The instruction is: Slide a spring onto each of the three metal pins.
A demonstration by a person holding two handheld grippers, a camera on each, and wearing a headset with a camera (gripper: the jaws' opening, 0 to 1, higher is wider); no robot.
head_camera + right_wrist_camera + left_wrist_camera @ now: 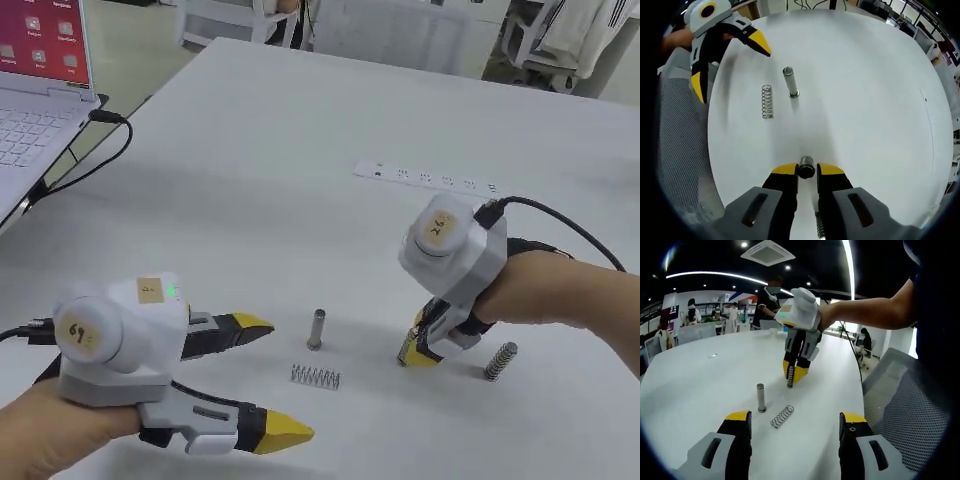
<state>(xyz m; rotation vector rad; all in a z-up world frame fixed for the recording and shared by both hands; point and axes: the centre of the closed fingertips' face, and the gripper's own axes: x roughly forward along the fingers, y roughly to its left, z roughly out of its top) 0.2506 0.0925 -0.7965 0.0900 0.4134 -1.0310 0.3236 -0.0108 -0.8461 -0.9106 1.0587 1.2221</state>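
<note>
Spring (782, 416) lies before left tongs (796, 416); right tongs (807, 169) pinch pin (806, 165).

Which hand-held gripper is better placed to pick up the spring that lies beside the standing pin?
Probably the left hand-held gripper: its jaws stand open and empty, with the spring just ahead. The right hand-held gripper is shut on another pin.

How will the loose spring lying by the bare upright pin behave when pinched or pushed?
The spring lies on its side, so a nudge would probably roll it. Its open, thin coils suggest it is light and would squash under a hard pinch.
</note>
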